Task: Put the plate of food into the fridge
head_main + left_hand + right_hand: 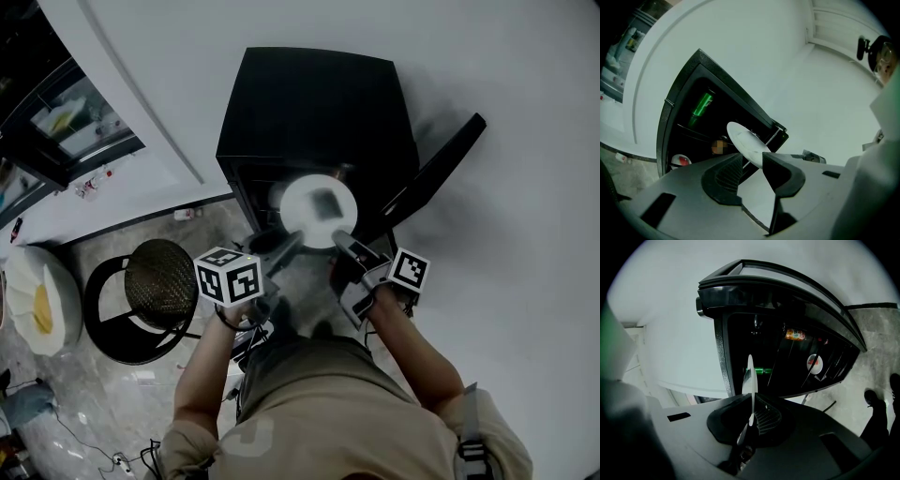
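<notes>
A white plate (314, 217) with a dark piece of food hangs level in front of the open black fridge (309, 103). My right gripper (343, 241) is shut on the plate's near right rim. In the right gripper view the plate (750, 373) stands edge-on between the jaws of the right gripper (751, 405). My left gripper (283, 249) is at the plate's near left edge. In the left gripper view the jaws of the left gripper (751, 159) stand apart, and the rim of the plate (744, 143) reaches between the tips without being pressed. The fridge door (441, 169) is swung out to the right.
On the fridge shelves stand a green can (702, 104), a red and white tub (680, 160) and an orange packet (795, 335). A round black mesh stool (161, 281) stands to the left. A white seat (33, 300) and a glass cabinet (66, 122) lie further left.
</notes>
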`<state>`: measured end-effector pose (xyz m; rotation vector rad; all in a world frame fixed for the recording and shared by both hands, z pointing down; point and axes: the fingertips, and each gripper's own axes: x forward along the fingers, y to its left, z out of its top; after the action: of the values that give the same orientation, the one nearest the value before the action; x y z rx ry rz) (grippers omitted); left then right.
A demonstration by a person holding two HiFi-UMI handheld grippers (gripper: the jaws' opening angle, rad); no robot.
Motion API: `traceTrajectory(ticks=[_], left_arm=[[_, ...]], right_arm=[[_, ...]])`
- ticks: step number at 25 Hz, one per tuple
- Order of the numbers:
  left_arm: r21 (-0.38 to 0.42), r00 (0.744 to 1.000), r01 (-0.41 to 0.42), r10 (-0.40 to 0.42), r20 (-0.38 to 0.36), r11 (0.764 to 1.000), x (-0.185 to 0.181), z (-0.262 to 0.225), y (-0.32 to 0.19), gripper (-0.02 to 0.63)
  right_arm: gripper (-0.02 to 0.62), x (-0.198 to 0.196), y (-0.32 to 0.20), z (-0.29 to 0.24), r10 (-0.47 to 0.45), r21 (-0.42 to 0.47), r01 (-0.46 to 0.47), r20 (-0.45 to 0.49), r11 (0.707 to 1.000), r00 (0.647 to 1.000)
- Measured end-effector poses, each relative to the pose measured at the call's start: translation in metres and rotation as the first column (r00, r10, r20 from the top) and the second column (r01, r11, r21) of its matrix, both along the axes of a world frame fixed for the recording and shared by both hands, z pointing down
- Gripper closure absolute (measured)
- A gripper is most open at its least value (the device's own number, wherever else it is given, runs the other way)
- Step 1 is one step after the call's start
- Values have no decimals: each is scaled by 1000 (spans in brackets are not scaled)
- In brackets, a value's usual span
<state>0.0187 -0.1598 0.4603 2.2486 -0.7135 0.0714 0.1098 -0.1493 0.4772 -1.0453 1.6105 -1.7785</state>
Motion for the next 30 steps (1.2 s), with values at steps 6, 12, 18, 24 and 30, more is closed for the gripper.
traceTrajectory(ticks=[6, 12, 18, 24, 30], left_arm=[[-11, 1000, -21, 21, 4, 1000, -1, 5, -2, 477], [-20, 999, -40, 41, 15, 999, 2, 12, -3, 477], [-24, 998, -61, 61, 24, 998, 8, 18, -5, 477], [-30, 997, -75, 76, 30, 997, 8, 20, -6, 477], [-46, 996, -77, 79, 33, 996, 7, 22, -5, 476]], right_arm=[[566, -1, -2, 4, 3, -1, -3, 1, 1000, 1000], [566, 2, -2, 10, 21, 2, -21, -3, 1000, 1000], [566, 7, -2, 16, 37, 1, -37, -10, 999, 999], [566, 7, -2, 17, 54, -2, -54, -18, 999, 998], [566, 6, -1, 16, 62, -9, -62, -35, 998, 997]])
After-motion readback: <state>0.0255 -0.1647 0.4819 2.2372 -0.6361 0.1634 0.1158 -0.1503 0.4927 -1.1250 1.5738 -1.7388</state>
